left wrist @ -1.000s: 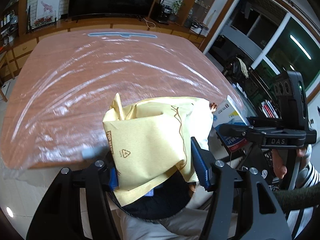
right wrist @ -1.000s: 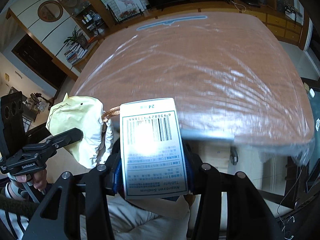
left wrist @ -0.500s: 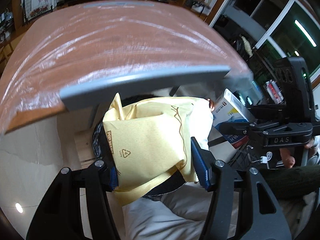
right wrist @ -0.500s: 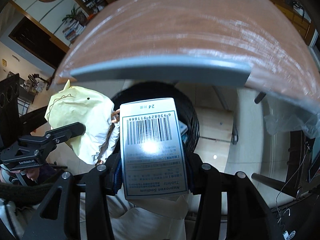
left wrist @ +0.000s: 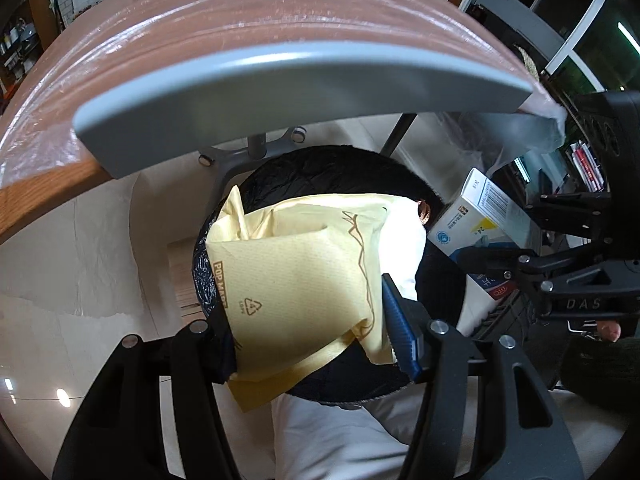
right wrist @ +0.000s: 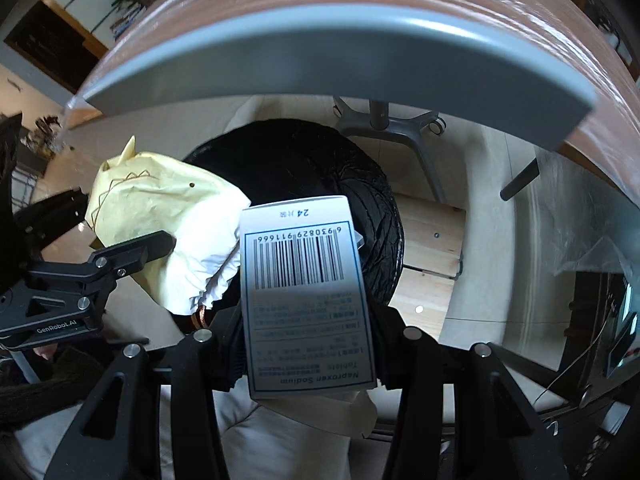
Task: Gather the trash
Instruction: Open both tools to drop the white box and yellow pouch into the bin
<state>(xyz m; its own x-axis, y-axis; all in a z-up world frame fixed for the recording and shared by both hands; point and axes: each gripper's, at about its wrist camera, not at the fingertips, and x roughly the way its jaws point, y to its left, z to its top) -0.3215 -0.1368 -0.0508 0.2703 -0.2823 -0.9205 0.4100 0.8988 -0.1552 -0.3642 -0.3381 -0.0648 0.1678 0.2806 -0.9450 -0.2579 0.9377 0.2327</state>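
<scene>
Black-lined bin (left wrist: 320, 168): sat under the table edge, receiving trash.
Left gripper (left wrist: 308, 320): clamped yellow bag (left wrist: 296, 272) above bin.
Right gripper (right wrist: 308, 344): gripped medicine box (right wrist: 304, 288) above bin.

Crumpled yellow paper bag (left wrist: 296, 280) pinched in left claw (left wrist: 308, 332), over black-lined bin (right wrist: 304, 168). White barcoded medicine box (right wrist: 304, 292) upright in right claw (right wrist: 308, 344), beside it.

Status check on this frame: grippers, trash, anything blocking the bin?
Left gripper shut on yellow paper bag. Right gripper shut on medicine box. Both held over black-lined bin; nothing blocking its opening.
</scene>
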